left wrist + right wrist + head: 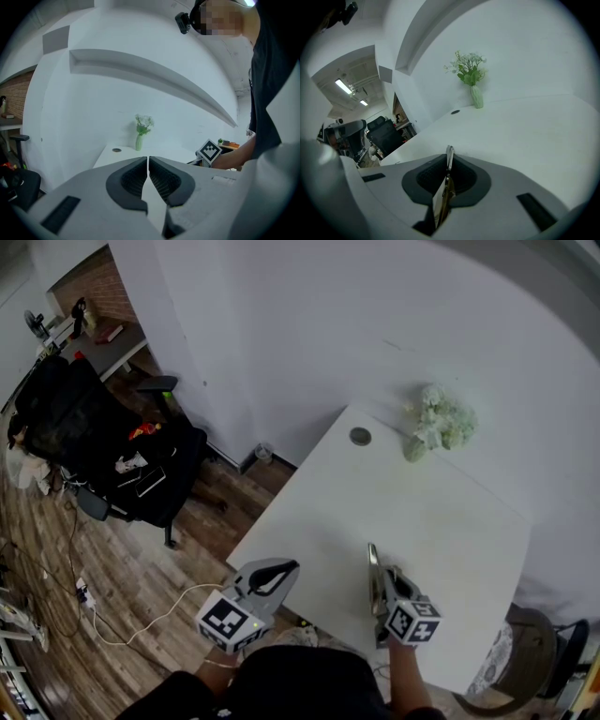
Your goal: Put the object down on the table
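My right gripper [379, 579] is shut on a thin flat object [373, 570] that stands on edge between its pads, above the near part of the white table [450, 521]. In the right gripper view the object [448, 156] shows edge-on as a silvery strip poking up past the right gripper [449, 165]; its lower part looks white and brown. I cannot tell whether the object touches the table. My left gripper [279, 572] hangs by the table's near left edge, shut with nothing in it. The left gripper view shows the pads of the left gripper [148, 165] meeting.
A pale green vase [415, 448] with white flowers [445, 418] stands at the table's far edge, beside a round grommet [360, 436]. A black office chair [122, 465] and cables lie on the wood floor to the left. A stool [530, 652] stands right of the table.
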